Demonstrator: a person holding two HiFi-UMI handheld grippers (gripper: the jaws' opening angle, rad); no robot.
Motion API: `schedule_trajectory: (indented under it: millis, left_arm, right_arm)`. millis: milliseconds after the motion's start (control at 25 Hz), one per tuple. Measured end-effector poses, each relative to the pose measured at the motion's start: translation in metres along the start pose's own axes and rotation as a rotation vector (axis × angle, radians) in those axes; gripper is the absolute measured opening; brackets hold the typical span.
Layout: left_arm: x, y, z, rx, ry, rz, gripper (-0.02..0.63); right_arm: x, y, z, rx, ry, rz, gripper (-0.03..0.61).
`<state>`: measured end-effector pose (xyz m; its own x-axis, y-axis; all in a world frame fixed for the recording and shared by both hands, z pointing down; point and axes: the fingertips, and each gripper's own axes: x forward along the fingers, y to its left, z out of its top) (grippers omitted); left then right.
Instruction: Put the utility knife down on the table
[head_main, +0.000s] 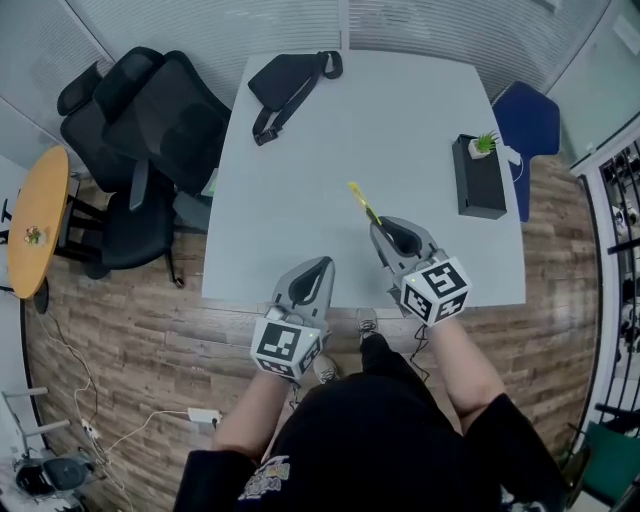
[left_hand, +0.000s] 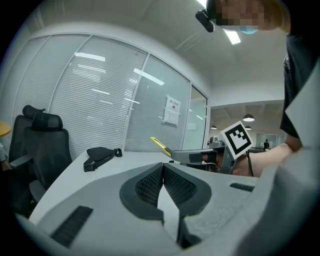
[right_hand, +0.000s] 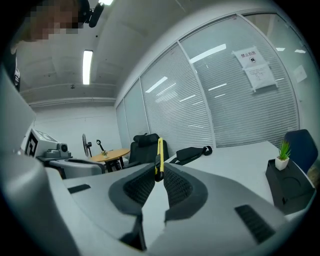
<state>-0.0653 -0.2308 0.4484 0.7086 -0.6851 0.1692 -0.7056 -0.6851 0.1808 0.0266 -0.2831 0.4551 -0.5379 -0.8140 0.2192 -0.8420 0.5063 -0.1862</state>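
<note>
A yellow utility knife (head_main: 362, 203) sticks out forward from my right gripper (head_main: 382, 231), whose jaws are shut on its rear end above the pale grey table (head_main: 330, 140). Seen from the right gripper view, the knife (right_hand: 159, 156) stands upright between the pads. From the left gripper view, the knife (left_hand: 160, 145) points up and to the left out of the right gripper (left_hand: 192, 156). My left gripper (head_main: 318, 268) hangs over the table's near edge with its jaws shut and nothing between them (left_hand: 163, 172).
A black belt bag (head_main: 288, 85) lies at the table's far left. A black box (head_main: 478, 178) with a small potted plant (head_main: 484, 144) sits at the right edge. Black office chairs (head_main: 150, 140) stand left of the table, a blue chair (head_main: 530, 125) to the right.
</note>
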Motion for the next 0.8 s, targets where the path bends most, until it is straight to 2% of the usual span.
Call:
schedule_trajectory:
  millis: [800]
  left_arm:
    - [0.058, 0.026, -0.050, -0.070, 0.104, 0.055, 0.005]
  right_arm:
    - [0.082, -0.069, -0.091, 0.043, 0.232, 0.048, 0.057]
